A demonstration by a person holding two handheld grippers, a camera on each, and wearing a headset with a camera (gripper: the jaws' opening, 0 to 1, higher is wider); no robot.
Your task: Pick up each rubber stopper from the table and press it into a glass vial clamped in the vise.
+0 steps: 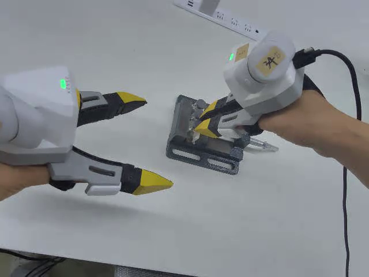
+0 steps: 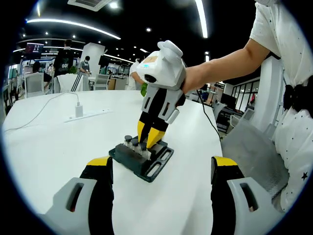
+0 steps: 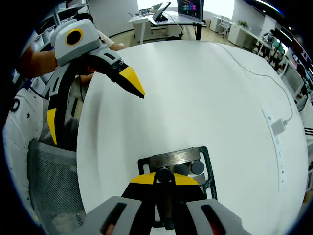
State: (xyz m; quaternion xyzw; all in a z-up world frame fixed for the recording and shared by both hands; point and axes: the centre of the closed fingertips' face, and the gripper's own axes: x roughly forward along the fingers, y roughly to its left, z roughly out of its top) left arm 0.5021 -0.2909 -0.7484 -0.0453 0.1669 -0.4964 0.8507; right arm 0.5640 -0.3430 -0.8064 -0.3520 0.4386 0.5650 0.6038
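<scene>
A dark grey vise (image 1: 202,158) sits mid-table and clamps a row of small glass vials. My right gripper (image 1: 206,122) reaches down over that row. In the right gripper view its yellow-tipped jaws are shut on a dark rubber stopper (image 3: 164,175) at the nearest vial. Two more stoppers (image 3: 190,169) sit in the vials beside it, against the vise (image 3: 168,157). My left gripper (image 1: 147,141) hovers open and empty to the left of the vise. From the left gripper view, the right gripper (image 2: 150,136) presses down on the vials in the vise (image 2: 128,159).
A white power strip (image 1: 225,14) lies at the table's far edge. A black cable (image 1: 346,173) trails from the right gripper past the wrist. The vise's metal handle (image 1: 265,145) sticks out to the right. White tabletop (image 1: 115,46) surrounds the vise.
</scene>
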